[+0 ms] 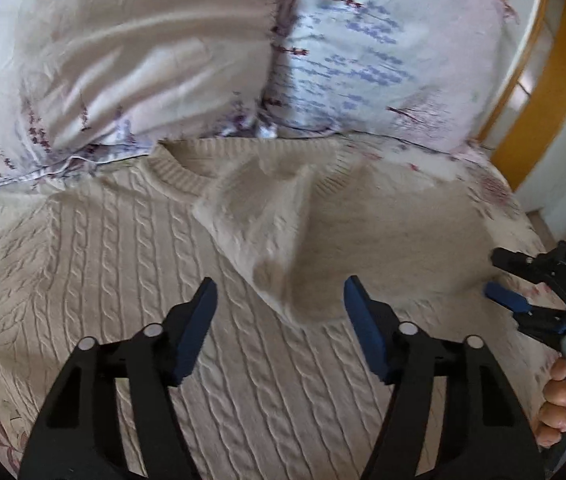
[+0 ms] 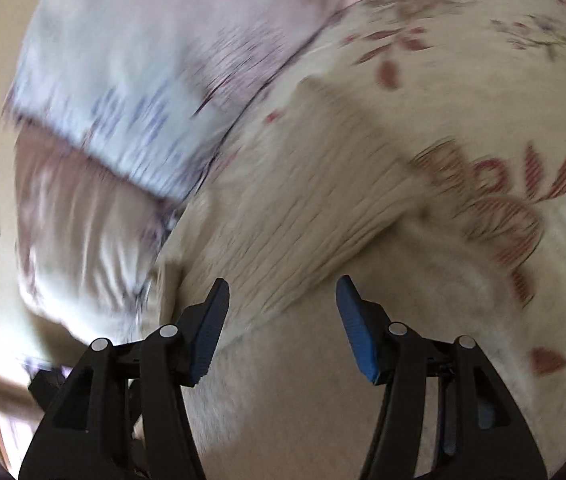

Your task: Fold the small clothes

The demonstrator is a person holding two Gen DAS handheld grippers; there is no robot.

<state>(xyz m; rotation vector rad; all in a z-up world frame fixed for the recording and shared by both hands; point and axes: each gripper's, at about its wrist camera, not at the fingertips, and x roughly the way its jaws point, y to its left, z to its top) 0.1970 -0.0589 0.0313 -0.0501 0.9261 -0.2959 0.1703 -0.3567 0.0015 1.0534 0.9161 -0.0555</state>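
Sweater flat, collar toward pillows (sleeve folded in)

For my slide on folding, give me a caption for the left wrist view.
Open left claw above a cream cable-knit sweater, one sleeve folded across it, pillows behind.

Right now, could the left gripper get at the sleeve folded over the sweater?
Probably yes. The left gripper is open, and the folded sleeve lies just ahead of its fingertips on the sweater, with nothing between them.
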